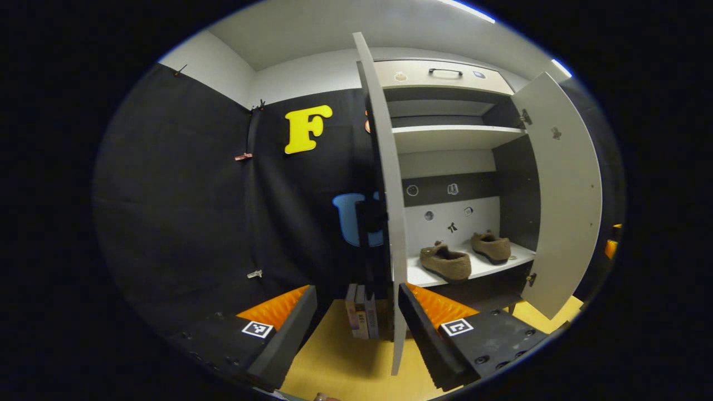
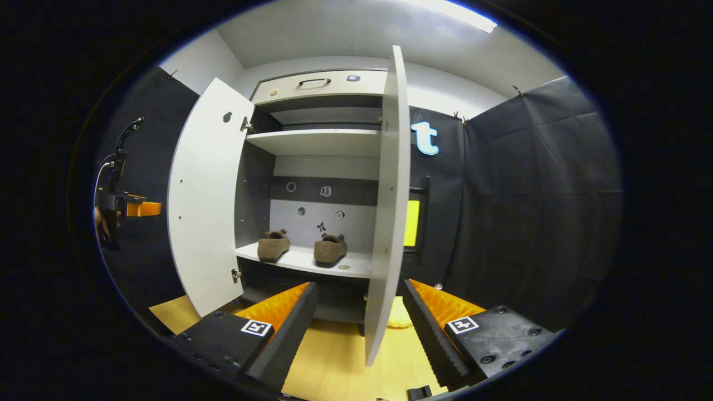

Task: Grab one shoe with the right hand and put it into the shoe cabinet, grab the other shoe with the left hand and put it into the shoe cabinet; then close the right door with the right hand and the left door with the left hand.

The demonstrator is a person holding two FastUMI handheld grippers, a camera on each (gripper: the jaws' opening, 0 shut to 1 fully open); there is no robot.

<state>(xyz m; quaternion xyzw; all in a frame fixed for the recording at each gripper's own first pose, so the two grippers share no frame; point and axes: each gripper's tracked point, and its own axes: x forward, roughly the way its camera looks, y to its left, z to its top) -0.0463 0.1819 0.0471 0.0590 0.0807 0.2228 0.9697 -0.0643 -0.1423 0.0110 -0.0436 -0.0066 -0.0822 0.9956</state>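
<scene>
so both brown fuzzy slip-on shoes are sitting on the white lower shelf [image 1: 415, 275] of the tall grey-and-white shoe cabinet [image 1: 445, 78]: the nearer shoe [image 1: 444, 262] by the shelf's front edge, the farther shoe [image 1: 491, 246] closer to the back panel. in the right claw's view the same pair is standing side by side, left one [image 2: 273, 245] and right one [image 2: 330, 248], apart from each other and toes pointing inward. i'm judging the placing steps finished, so what is left is closing the doors.

the left claw [image 1: 356, 326] is hanging open and gripping nothing, its jaws spread to either side of the edge-on pale left door [image 1: 384, 184], likely lining up to push it. the right claw [image 2: 359, 328] is likewise gaping and carrying nothing, with the pale right door [image 2: 390, 195] seen edge-on between its jaws. whether either claw is touching its door, i cannot tell.

both doors are standing wide open, which is why the shelves are exposed.

counting: two shoes, two doors, two claws, one top drawer with a dark handle [image 1: 445, 71], and a few upright books [image 1: 362, 314] on the yellow floor [image 1: 340, 362] beside the cabinet.
</scene>
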